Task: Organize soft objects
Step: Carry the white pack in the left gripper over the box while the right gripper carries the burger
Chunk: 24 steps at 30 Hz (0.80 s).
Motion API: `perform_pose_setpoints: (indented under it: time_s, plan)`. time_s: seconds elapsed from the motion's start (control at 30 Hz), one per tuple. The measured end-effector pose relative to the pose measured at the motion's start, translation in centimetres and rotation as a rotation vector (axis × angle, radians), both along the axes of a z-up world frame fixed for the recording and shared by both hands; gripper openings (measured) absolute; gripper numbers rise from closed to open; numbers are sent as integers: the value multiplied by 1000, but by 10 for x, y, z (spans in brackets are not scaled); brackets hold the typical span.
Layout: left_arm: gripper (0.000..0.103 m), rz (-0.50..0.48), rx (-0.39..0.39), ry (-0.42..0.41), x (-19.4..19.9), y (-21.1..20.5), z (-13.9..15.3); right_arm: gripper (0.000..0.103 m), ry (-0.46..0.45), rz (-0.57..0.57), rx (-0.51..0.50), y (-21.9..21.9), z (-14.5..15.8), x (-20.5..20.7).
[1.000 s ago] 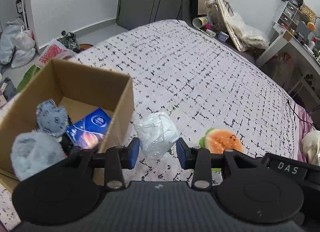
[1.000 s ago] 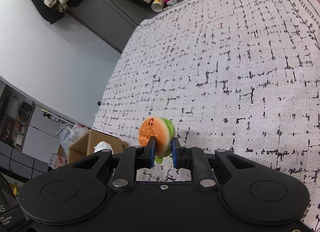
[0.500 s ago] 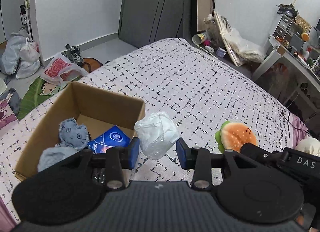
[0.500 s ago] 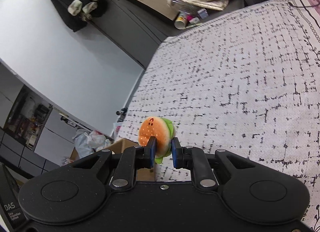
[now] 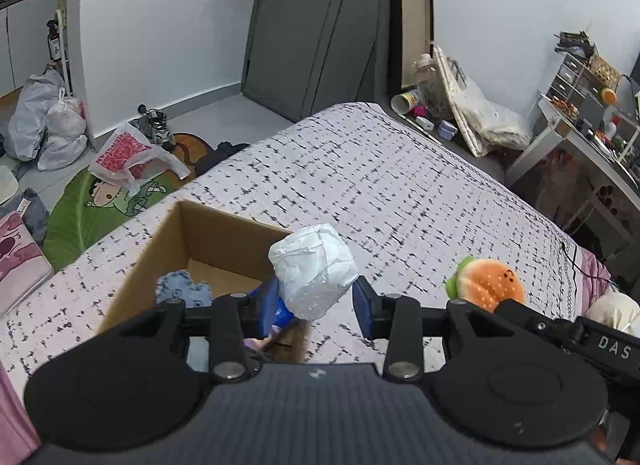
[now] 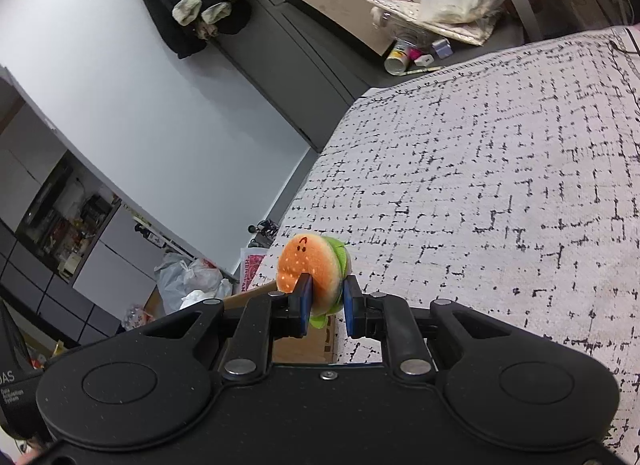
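White walls (image 5: pixel 168 17), dark grey wardrobe (image 5: pixel 312 25), cluttered desk (image 5: pixel 580 137), grey floor (image 5: pixel 224 117).

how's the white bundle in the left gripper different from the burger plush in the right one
The white bundle is plain white, crinkled and blocky; the burger plush is orange with green trim, round and carries a small face. The bundle looks bulkier, so the left gripper jaws stand wide, while the right gripper jaws sit close together. Both are lifted off the bed.

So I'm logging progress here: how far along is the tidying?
Partly done: a blue-grey plush already sits in the cardboard box. In hand: left gripper holds the white bundle, right gripper the burger plush. Both remain to be boxed.
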<state>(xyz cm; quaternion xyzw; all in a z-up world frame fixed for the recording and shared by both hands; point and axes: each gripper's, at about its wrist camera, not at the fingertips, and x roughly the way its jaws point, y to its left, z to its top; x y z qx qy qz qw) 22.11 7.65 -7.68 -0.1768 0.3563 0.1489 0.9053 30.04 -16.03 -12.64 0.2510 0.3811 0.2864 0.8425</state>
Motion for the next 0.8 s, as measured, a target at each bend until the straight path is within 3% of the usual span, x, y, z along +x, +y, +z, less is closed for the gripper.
perform_pose_setpoints:
  time_s: [0.47,0.8]
  plan:
    - [39,87,-44,0,-7,63,1,17,-47,63,-26,30,2,-8]
    - [39,100,-106,20,0,92,-23,17,-72,115,-62,60,0,-14]
